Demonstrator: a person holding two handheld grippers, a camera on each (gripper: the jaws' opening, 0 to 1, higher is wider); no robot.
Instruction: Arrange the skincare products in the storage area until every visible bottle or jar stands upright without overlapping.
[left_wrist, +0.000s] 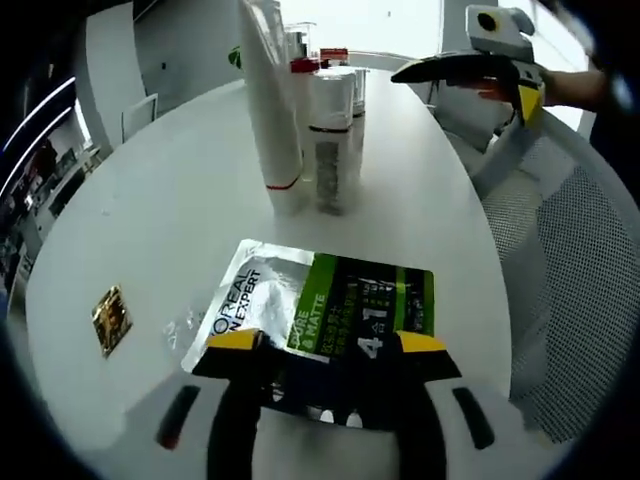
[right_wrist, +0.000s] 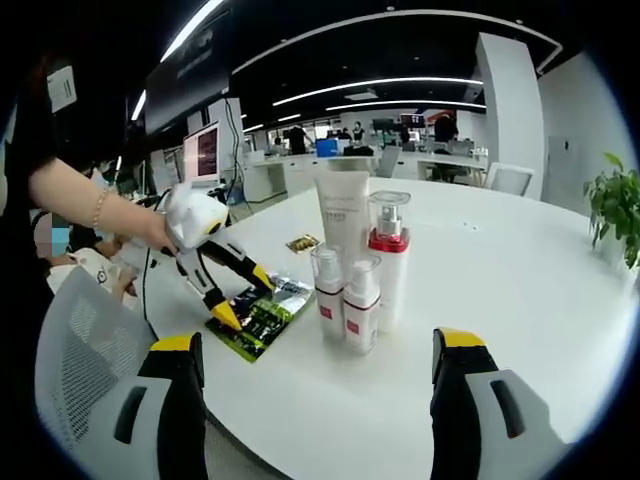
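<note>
A green and silver sachet lies flat on the white round table. My left gripper is open, with its yellow-tipped jaws spread over the sachet's near edge. In the right gripper view, the left gripper is held by a hand just over the sachet. Beyond it, a tall white tube and a clear-capped bottle stand upright. The tube, a red-banded bottle and two small bottles stand close together. My right gripper is open and empty in front of them, and hovers over the table's far side.
A small gold packet lies on the table to the left of the sachet. A grey mesh chair stands at the table's edge. A potted plant is on the far side. Desks and monitors fill the office behind.
</note>
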